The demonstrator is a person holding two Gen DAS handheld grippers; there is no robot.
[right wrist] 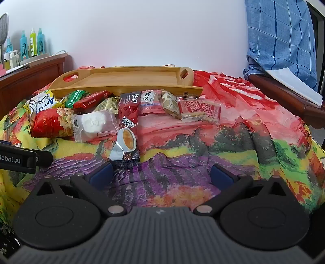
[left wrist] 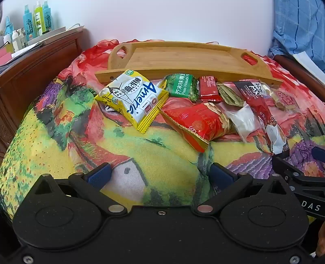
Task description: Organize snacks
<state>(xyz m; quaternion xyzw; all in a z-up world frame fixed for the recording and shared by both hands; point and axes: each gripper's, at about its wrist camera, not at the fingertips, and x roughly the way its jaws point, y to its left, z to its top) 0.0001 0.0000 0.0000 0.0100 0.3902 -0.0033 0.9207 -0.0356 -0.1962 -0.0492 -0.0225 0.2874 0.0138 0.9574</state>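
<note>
Several snack packets lie in a row on a colourful cloth in front of an empty bamboo tray (left wrist: 182,54) (right wrist: 130,79). Among them are a yellow packet (left wrist: 132,99) (right wrist: 41,103), a green wasabi-pea packet (left wrist: 181,87) (right wrist: 75,98), a red nut bag (left wrist: 199,123) (right wrist: 50,122), a white clear-wrapped cake (right wrist: 95,123) and a long dark-red coffee stick (left wrist: 262,113) (right wrist: 127,130). My left gripper (left wrist: 160,175) is open and empty, short of the yellow packet. My right gripper (right wrist: 161,174) is open and empty, just behind the coffee stick's near end.
A wooden cabinet (left wrist: 40,61) with bottles (left wrist: 38,18) stands at the left. Blue checked fabric (right wrist: 280,36) hangs at the right above a wooden edge (right wrist: 284,93). Clear-wrapped red biscuits (right wrist: 199,109) lie at the row's right end. The cloth is rumpled.
</note>
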